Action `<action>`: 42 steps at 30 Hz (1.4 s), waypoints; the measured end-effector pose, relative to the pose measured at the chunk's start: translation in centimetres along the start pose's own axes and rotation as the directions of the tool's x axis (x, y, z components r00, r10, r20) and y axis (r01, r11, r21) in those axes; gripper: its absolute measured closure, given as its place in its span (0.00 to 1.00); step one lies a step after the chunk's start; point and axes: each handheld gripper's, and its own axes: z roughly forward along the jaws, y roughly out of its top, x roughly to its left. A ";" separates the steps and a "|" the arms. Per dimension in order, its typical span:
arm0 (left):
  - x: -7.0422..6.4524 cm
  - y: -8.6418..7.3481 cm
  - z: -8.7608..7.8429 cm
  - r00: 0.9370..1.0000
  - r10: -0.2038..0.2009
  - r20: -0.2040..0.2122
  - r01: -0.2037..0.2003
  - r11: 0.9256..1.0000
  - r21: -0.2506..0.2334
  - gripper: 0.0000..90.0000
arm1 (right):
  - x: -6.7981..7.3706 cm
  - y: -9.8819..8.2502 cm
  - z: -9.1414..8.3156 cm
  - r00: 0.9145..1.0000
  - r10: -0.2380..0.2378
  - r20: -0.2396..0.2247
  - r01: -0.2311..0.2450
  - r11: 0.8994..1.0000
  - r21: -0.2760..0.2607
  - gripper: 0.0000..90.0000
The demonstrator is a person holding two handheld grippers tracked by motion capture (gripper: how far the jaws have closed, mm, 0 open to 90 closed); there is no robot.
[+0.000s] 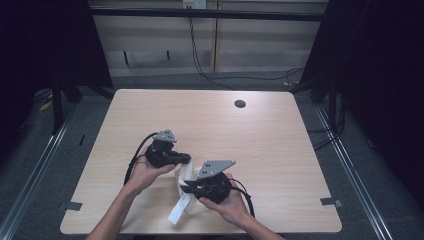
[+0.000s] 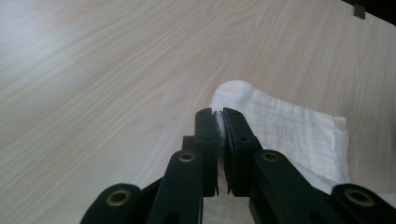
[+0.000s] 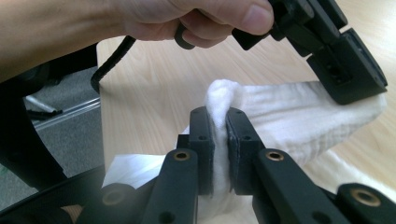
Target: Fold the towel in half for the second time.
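White cloth (image 1: 186, 186) stretches between left gripper (image 2: 218, 122) and right gripper (image 3: 219, 122); both sets of jaws pinch its edge.

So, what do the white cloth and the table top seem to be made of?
The white cloth looks like soft woven cotton, maybe gauze: matte, with a fine grid weave, and it bunches between the jaws. The table top looks like wood-pattern laminate: pale, smooth, with printed-looking grain and a slight sheen; solid wood cannot be ruled out.
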 end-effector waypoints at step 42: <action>-0.5 0.0 8.3 0.995 -0.082 0.063 0.080 0.996 0.039 0.85 | -3.2 -5.9 -2.6 0.989 0.067 0.129 -0.085 0.986 0.145 0.75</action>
